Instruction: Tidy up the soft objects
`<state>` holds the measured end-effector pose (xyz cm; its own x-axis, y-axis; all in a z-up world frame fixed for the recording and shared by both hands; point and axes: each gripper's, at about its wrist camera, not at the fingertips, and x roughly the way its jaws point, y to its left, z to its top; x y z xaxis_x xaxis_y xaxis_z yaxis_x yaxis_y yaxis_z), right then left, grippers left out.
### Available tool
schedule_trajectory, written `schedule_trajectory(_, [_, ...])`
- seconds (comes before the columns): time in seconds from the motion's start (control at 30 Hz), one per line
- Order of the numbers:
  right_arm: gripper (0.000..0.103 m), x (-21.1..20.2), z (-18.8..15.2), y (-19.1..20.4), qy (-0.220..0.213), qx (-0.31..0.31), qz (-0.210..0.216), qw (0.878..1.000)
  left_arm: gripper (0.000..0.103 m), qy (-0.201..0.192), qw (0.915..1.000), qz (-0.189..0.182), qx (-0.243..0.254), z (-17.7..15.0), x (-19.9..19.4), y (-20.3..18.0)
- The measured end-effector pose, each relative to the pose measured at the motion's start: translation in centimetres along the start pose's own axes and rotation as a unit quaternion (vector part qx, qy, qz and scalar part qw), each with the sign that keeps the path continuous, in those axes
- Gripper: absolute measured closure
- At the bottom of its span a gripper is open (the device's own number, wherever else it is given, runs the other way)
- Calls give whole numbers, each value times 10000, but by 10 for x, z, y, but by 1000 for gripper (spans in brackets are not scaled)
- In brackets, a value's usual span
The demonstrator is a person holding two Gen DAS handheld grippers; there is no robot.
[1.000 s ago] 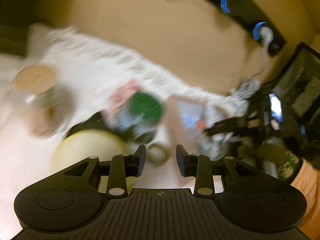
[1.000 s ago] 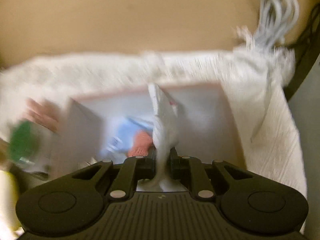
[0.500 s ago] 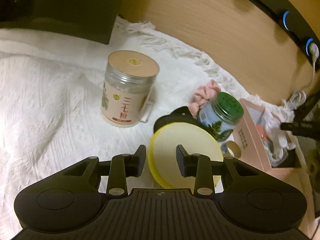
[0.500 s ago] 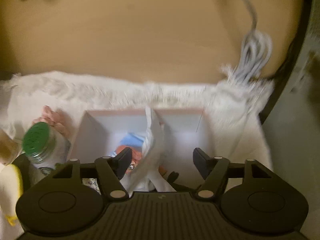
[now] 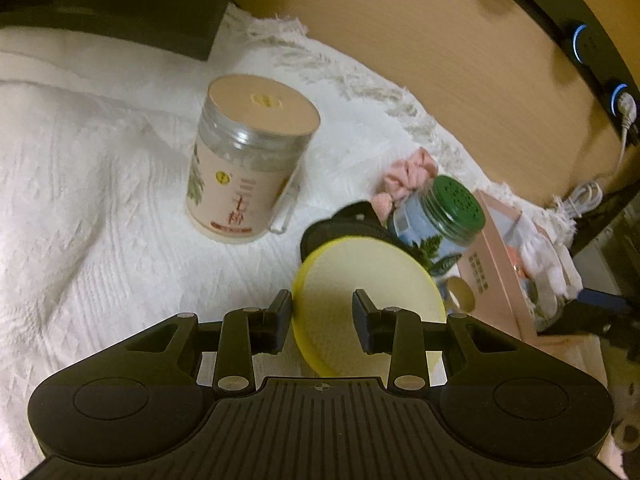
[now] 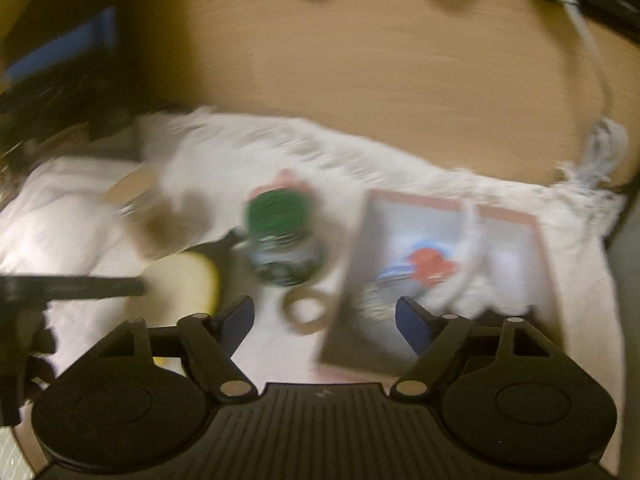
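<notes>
A round yellow sponge [image 5: 368,280] lies on the white cloth, partly over a black object [image 5: 344,222]. My left gripper [image 5: 321,316] hovers at the sponge's near left edge, jaws partly apart and pressing on nothing. A pink scrunchie [image 5: 404,176] lies behind a green-lidded jar [image 5: 444,216]. At the right, a pink box [image 5: 492,256] holds a white soft item [image 5: 544,256] and other soft pieces. In the blurred right wrist view, my right gripper [image 6: 324,320] is opening wide with nothing between its jaws, above a tape roll [image 6: 306,310] and the box [image 6: 516,248]. The white item [image 6: 468,264] rests inside it.
A tall jar with a beige lid [image 5: 248,176] stands on the white cloth [image 5: 80,200]. A dark block [image 5: 140,4] sits at the back left. A wooden panel [image 5: 400,40] rises behind, with a black power strip [image 5: 580,36] and a coiled white cable [image 5: 580,200].
My right gripper has let go of the white soft item, which now lies in the pink box, and has pulled back and swung left. My left gripper swung left and settled low over the yellow sponge.
</notes>
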<state>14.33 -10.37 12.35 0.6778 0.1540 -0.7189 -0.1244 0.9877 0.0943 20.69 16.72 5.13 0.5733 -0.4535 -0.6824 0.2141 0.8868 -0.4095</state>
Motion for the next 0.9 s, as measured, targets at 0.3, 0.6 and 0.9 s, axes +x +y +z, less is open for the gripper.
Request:
schedule_trajectory(0.3, [19,53,-4,58,101,-558,12,9984,67,310,9994,-153,-66,-11,-4,16])
schedule_trajectory(0.6, [53,91,-12,73,224,-810,-323,9959,66,236,9992,-228,-243,-4,-11,39])
schedule_trajectory(0.9, [53,95,-14,59,321,-587,-228,9975,61,230,9969,-683,-308,15,11,32])
